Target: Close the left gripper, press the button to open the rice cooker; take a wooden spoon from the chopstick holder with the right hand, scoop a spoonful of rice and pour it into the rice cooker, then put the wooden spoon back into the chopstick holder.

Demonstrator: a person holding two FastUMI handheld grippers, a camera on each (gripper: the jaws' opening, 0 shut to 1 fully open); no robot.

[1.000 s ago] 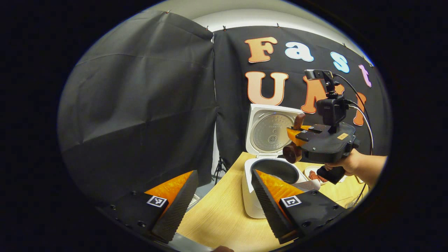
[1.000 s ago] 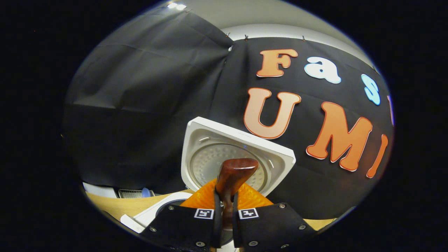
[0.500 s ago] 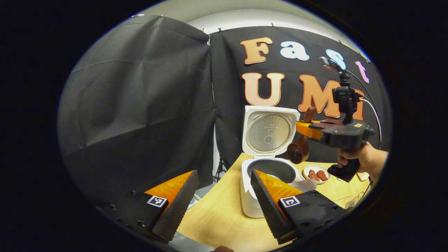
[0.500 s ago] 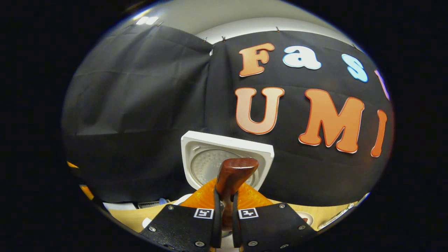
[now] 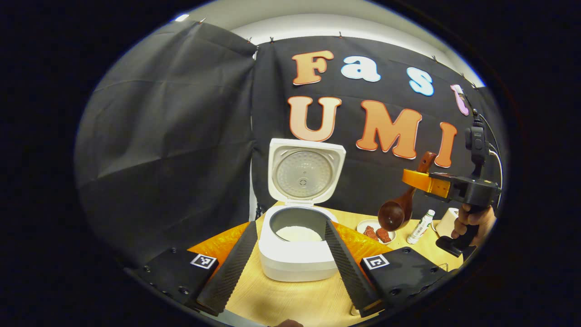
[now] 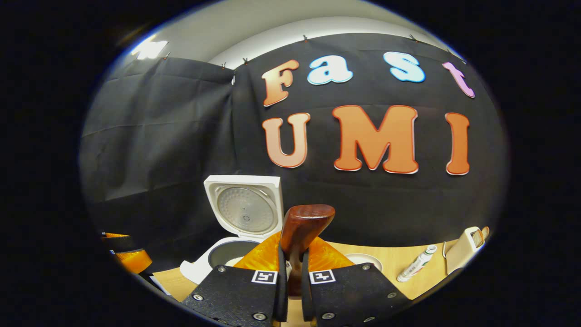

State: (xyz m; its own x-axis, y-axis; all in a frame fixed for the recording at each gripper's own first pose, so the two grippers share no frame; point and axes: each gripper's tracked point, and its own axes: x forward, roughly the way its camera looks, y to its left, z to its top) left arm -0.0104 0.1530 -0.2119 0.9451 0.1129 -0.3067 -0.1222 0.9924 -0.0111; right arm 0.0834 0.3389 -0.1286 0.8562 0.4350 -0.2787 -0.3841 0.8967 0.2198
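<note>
**Spoon swings away from the cooker toward the right of the frame**

Since a second ago, the right gripper (image 5: 420,180) has travelled from directly in front of the rice cooker's raised lid to the far right of the left gripper view, and the wooden spoon (image 5: 399,206) has gone with it; its bowl now hangs low, above the wooden table (image 5: 290,302) and clear of the pot. In the right gripper view the rice cooker (image 6: 236,227) has slid from the centre to the lower left.

In the left gripper view the rice cooker (image 5: 297,254) sits at lower centre with its lid upright and white rice lying in the dark inner pot. The left gripper (image 5: 288,263) has its two fingers spread wide apart, one on either side of the cooker in the picture, gripping nothing. A hand (image 5: 472,222) holds the right gripper's handle at the right edge.

In the right gripper view the right gripper (image 6: 290,277) is clamped on the wooden spoon (image 6: 302,227), both fingers pressed against the handle, whose thick end rises at bottom centre.

A small dish (image 5: 376,231) with reddish pieces sits just right of the cooker, a small white bottle (image 5: 420,222) lies beyond it, and a pale chopstick holder (image 6: 463,250) stands at the lower right of the right gripper view.
</note>
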